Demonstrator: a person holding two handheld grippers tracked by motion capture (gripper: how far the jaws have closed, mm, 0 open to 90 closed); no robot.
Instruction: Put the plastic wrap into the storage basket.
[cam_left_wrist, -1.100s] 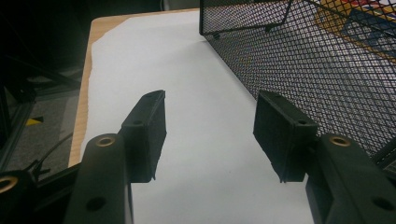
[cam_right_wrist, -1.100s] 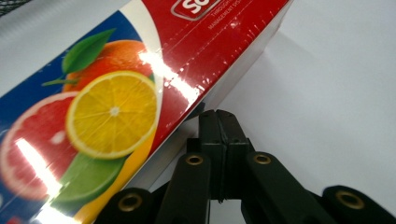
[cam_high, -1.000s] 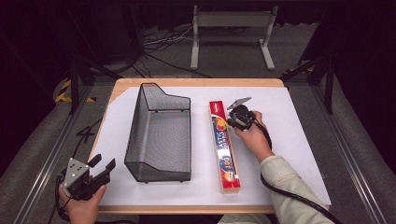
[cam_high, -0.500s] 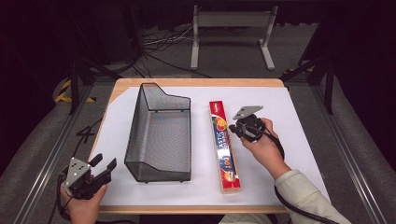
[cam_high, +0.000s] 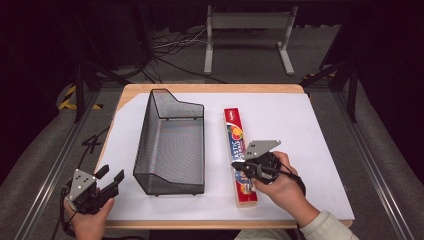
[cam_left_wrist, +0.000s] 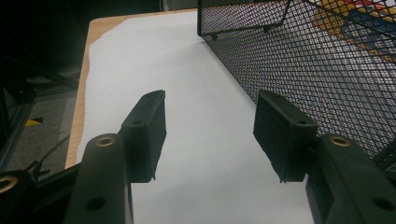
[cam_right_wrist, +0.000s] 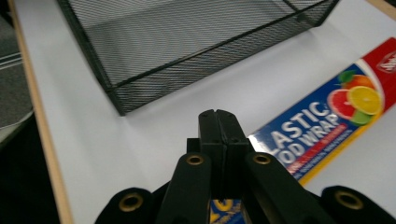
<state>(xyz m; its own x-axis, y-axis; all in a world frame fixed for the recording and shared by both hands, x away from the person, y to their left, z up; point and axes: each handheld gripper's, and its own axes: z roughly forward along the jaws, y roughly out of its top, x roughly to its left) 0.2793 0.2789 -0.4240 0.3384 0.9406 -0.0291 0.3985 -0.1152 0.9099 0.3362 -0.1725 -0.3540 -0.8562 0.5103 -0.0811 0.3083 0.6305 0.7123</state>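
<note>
Currently I see the right gripper (cam_high: 239, 166) over the near half of the plastic wrap box (cam_high: 236, 145), jaws pressed flat together with nothing between them. In the right gripper view the closed tips (cam_right_wrist: 219, 122) sit just above the box's long left edge, pointing toward the wire mesh basket (cam_right_wrist: 187, 51). I can't tell whether the tips touch the box or hover just off it.

Box position: lying flat on the white sheet (cam_high: 295, 125) that covers the surface, long axis running from the far edge toward the near edge, right of centre. Its near end almost reaches the near edge of the sheet. Label side is up, red end toward the far edge.

Basket (cam_high: 170, 145) stands upright left of the box, parallel to it, a clear strip of sheet between them. It is empty, with the taller end toward the far edge.

Left gripper (cam_high: 111, 180) sits at the near left corner of the surface, held in the left hand (cam_high: 90, 220), jaws wide apart and holding nothing. In the left gripper view the pads (cam_left_wrist: 148, 126) frame bare sheet, with the basket's mesh wall (cam_left_wrist: 322, 65) just beside the right pad.
</note>
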